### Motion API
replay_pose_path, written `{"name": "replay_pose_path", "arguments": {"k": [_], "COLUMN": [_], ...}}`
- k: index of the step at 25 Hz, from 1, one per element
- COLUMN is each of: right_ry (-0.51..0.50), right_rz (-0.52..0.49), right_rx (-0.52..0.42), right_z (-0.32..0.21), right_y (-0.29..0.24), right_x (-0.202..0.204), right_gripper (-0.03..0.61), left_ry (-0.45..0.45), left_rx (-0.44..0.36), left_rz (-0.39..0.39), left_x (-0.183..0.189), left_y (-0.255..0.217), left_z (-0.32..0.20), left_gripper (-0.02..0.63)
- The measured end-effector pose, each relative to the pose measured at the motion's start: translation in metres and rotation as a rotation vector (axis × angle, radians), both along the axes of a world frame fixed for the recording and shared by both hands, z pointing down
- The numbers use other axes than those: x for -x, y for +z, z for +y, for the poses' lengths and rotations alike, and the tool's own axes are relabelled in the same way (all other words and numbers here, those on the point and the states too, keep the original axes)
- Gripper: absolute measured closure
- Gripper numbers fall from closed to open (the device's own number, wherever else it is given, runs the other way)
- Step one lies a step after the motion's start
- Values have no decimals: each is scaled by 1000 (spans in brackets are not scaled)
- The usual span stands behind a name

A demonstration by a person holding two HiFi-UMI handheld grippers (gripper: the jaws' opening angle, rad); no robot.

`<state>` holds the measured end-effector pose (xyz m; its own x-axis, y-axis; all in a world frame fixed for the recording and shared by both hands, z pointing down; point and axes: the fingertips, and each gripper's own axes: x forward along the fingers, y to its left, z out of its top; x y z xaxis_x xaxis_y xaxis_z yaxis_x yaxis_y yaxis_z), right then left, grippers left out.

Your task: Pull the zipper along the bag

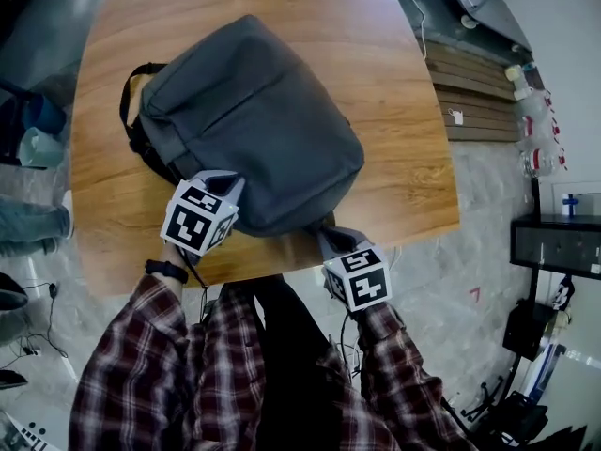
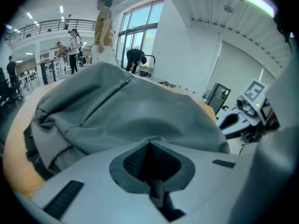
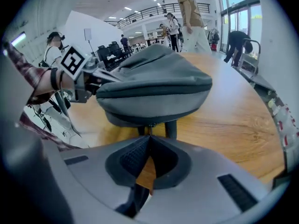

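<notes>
Centre frame, a soft, floppy grey bag (image 1: 249, 120): left gripper (image 2: 149, 142) pinches its fabric to steady it, right gripper (image 3: 149, 135) clamped on what looks like the small zipper pull (image 3: 150, 125)

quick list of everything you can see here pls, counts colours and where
bag: one, grey, lying across the middle of the table, black straps at its left end
zipper pull: one, small, metal, at the bag's near right corner
table: one, wooden, under the bag
bottles: a few, clear with red, off the table to the right
bystanders: several, in the hall behind
sleeves: two, red plaid, bottom of the head view
wristband: one, black, left wrist
left gripper: grey, jaws shut on the bag's near edge
right gripper: grey, jaws shut at the zipper pull
</notes>
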<state>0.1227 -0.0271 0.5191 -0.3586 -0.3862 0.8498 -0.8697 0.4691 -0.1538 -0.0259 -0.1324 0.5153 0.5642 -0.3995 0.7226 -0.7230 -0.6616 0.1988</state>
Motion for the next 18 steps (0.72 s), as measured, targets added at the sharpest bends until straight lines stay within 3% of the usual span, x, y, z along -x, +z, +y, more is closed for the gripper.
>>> {"name": "replay_pose_path", "arguments": {"k": [3, 4, 6, 8, 10, 14, 18], "right_ry": [-45, -63, -102, -145, -172, -181, -196], "right_rz": [-92, -124, -172, -187, -187, -180, -166], "right_rx": [22, 31, 42, 41, 43, 61, 53], "right_z": [17, 22, 28, 32, 34, 36, 40], "right_y": [-3, -5, -8, -9, -9, -4, 0], "right_x": [50, 69, 105, 131, 145, 144, 135], "right_gripper": [563, 563, 563, 563, 563, 563, 563], "left_ry": [-172, -251, -334, -296, -224, -170, -158], "left_rx": [-71, -117, -165, -110, -19, -11, -13], "left_rz": [-99, -81, 45, 178, 226, 125, 105], "left_x": [28, 36, 32, 5, -22, -29, -30], "left_y": [-26, -46, -88, -104, -90, -40, -22], "left_z": [-30, -38, -42, -31, -14, 6, 10], "left_gripper": [603, 603, 604, 603, 604, 603, 603]}}
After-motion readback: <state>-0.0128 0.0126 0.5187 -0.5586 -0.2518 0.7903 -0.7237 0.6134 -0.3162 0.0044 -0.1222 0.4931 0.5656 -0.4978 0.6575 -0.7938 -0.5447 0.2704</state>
